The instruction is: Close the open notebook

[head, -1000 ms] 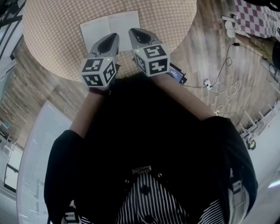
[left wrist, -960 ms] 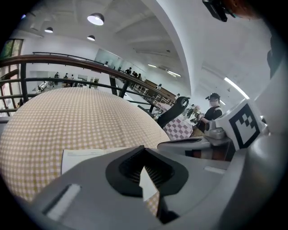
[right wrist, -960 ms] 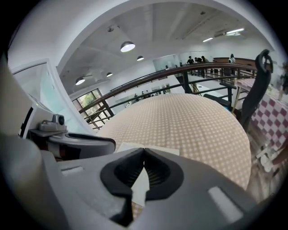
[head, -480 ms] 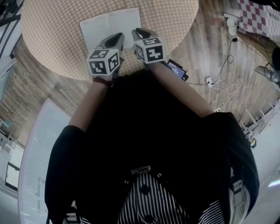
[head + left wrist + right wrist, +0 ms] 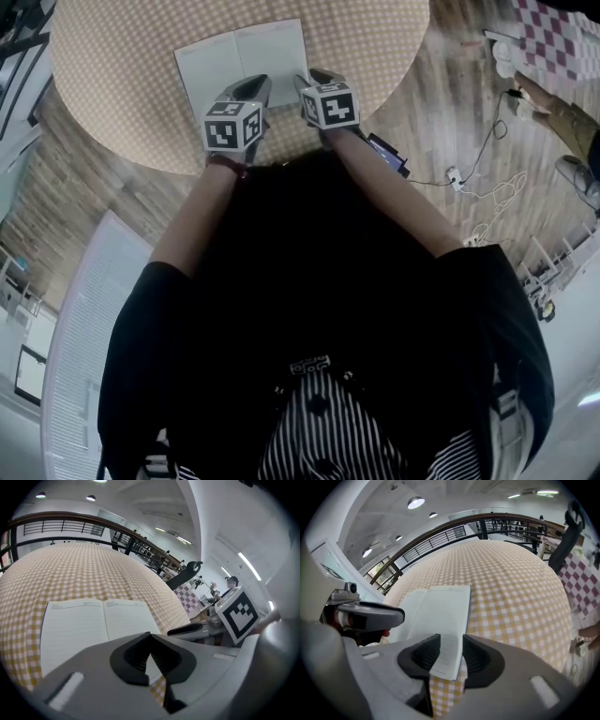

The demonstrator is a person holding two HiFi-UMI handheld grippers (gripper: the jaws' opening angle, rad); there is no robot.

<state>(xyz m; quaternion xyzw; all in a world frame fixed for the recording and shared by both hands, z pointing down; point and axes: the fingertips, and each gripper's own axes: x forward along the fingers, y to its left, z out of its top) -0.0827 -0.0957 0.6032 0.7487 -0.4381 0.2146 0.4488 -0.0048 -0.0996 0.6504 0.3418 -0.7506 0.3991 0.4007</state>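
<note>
The open notebook (image 5: 242, 58) lies flat with blank lined pages up on the round table's yellow-checked cloth (image 5: 112, 84). My left gripper (image 5: 251, 90) hovers over the notebook's near edge at the left page, jaws shut and empty (image 5: 151, 651). My right gripper (image 5: 314, 81) hangs over the near right corner; its jaws are opening. In the right gripper view the notebook's corner (image 5: 445, 665) shows in the gap between the jaws (image 5: 451, 654), and the pads do not press on it. The left gripper's finger (image 5: 370, 613) shows at that view's left.
The table's near edge (image 5: 281, 155) is just in front of the person's body. On the wooden floor to the right lie a dark device (image 5: 386, 155), a power strip with cables (image 5: 452, 178) and a red-checked cloth (image 5: 553, 28). A railing (image 5: 440, 531) runs behind the table.
Both grippers have sunk toward the notebook's near edge and look smaller in the head view. The right gripper's jaws have come apart.
</note>
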